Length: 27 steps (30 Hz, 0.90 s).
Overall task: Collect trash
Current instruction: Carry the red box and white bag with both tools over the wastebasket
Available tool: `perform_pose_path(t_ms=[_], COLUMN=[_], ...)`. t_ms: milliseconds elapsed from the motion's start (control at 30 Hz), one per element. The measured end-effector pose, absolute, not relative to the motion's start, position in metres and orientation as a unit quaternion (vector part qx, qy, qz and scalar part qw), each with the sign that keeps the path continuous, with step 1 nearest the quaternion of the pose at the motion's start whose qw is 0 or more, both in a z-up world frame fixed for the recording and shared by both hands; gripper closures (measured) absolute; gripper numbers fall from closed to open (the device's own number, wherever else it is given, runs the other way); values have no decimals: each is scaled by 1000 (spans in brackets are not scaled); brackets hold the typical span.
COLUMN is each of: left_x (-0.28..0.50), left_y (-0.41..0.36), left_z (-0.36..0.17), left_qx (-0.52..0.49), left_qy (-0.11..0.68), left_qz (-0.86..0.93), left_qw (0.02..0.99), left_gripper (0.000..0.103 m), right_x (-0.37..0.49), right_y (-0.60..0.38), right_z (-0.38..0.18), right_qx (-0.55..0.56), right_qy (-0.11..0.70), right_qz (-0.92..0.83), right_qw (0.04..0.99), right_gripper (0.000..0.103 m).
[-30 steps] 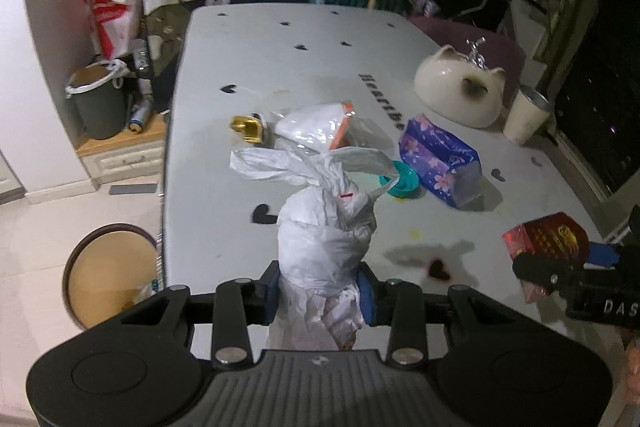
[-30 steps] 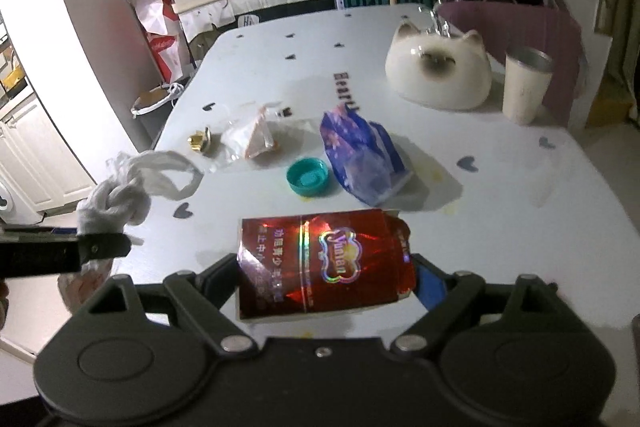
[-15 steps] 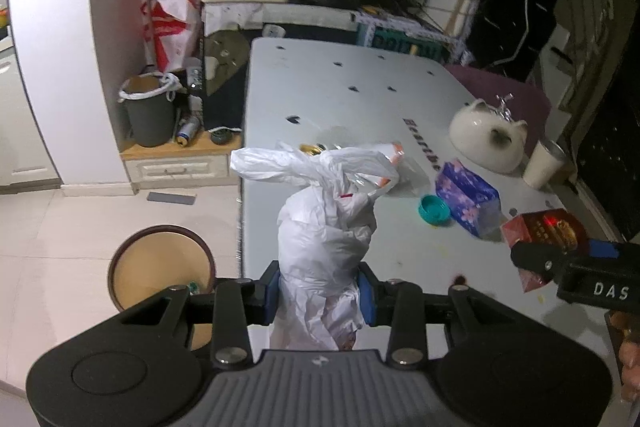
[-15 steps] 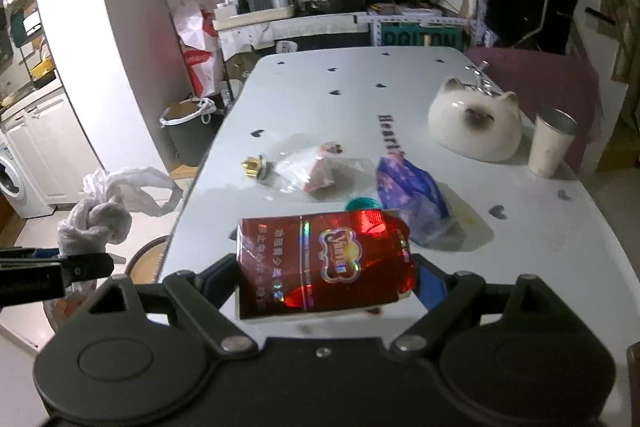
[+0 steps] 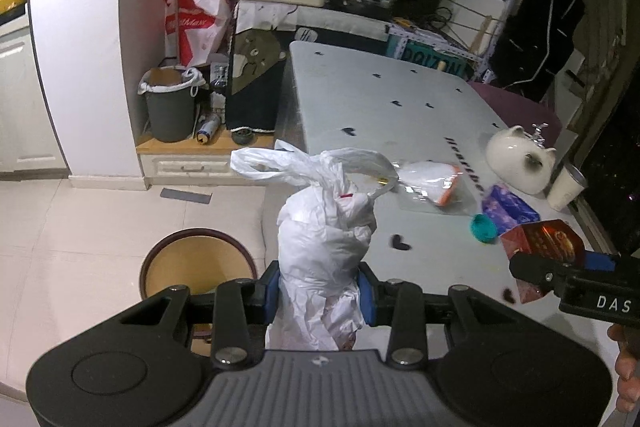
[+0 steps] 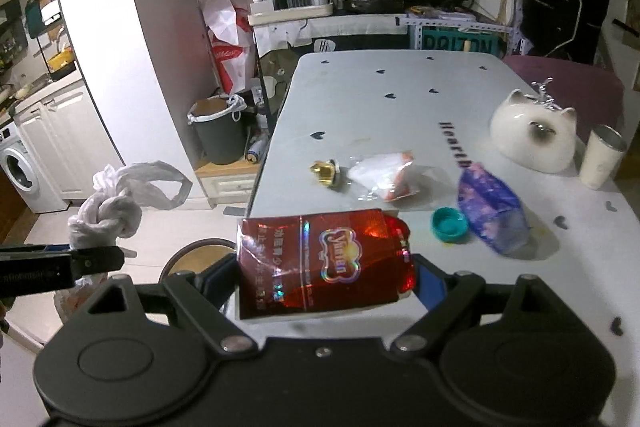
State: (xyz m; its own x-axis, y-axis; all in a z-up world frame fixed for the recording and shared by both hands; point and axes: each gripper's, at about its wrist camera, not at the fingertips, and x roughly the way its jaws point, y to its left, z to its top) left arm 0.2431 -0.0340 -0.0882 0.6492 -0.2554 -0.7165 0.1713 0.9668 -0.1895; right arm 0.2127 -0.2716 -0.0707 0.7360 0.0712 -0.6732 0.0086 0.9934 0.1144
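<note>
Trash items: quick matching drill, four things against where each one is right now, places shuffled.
Things:
1 knotted white bag
2 red carton
3 teal cap
4 round bin

Places:
A on the floor beside the table
B in the right gripper
C lying on the table
D in the left gripper

Pairs: 1-D, 2-B, 3-C, 4-A

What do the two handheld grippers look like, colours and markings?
Both look alike. The left gripper has a matte black body with a ribbed grey top plate, black linkage arms with silver pivot screws, and blue finger pads. The right gripper shows the same black linkages and blue pads. From the left view, its side bears white letters "DAS".
</note>
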Motion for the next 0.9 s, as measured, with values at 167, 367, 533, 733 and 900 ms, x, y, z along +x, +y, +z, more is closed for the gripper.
perform_pose_path(t_ms=[167, 367, 533, 733, 900], left_x=[271, 305, 330, 362, 388], left_y=[9, 54, 85, 122, 149], left_z=[-92, -99, -112, -139, -167], left_qx=[-52, -54, -58, -74, -89], left_qy=[410, 417, 431, 464, 495], left_qz=[-122, -124, -116, -95, -78], left_qw=[903, 899, 893, 878, 861], left_gripper=[63, 63, 63, 63, 63], right_x=[235, 272, 302, 338, 365], right_y=[-229, -181, -146, -117, -93], right_z=[-72, -73, -85, -110, -137], right_qx=[55, 55, 53, 55, 53], right_qy=[370, 372, 384, 411, 438], right_qz=[8, 10, 19, 32, 49], right_qw=[927, 926, 922, 910, 896], right_gripper=[13, 13, 13, 13, 13])
